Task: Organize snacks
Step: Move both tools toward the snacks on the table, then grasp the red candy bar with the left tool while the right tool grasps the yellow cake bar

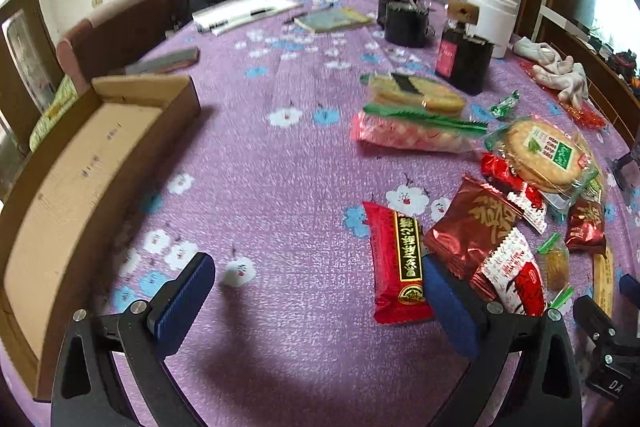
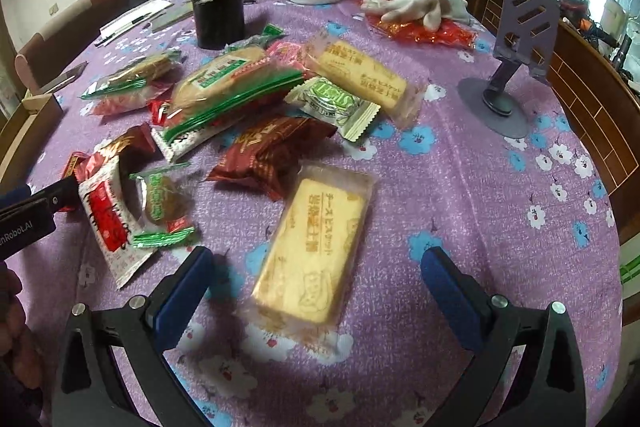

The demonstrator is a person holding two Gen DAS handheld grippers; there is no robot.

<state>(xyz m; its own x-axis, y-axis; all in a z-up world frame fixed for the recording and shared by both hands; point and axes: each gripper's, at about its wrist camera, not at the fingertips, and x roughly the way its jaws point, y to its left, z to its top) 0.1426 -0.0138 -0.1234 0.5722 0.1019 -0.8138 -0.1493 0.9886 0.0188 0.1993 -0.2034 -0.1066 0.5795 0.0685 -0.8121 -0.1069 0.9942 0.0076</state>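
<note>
Both grippers hover, jaws spread, over scattered snacks.
Left gripper [image 1: 320,291] nears the red bar [image 1: 396,263]; cardboard box [image 1: 80,163] lies well left; right gripper [image 2: 316,283] seemingly straddles a cheese biscuit pack [image 2: 312,251].

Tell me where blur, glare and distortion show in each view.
Left wrist: cardboard box is smeared, the table edge bows from the fisheye, and a shadow lies between the left tool fingers. Right wrist: the window at upper right glares white; the yellow biscuit pack is slightly soft.

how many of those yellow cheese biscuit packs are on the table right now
2. One yellow cheese biscuit pack lies between the open right gripper's fingers; the other lies farther back, beside the green-and-silver wrapper. More could be hidden under the snack pile.
</note>
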